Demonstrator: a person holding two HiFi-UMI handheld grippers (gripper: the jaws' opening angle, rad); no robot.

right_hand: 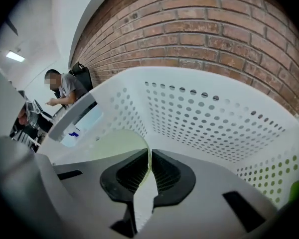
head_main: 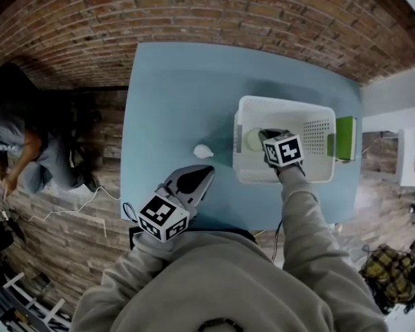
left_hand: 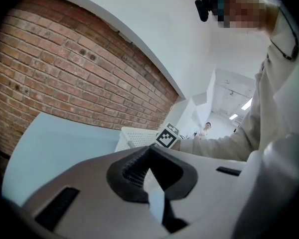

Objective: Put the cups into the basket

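Two cups remain. My right gripper (head_main: 265,136), inside the white basket (head_main: 288,103), clamps the pale green cup (head_main: 252,140) by its rim. The white cup (head_main: 203,151) stands on the blue table (head_main: 166,88), just ahead of my closed, empty left gripper (head_main: 204,173). Only the right gripper view shows the pinched rim.

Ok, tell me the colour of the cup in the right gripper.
Pale green cup, clearest in the right gripper view.

Beige sleeves (head_main: 301,213), grey marker-cubed tongs (head_main: 207,173)
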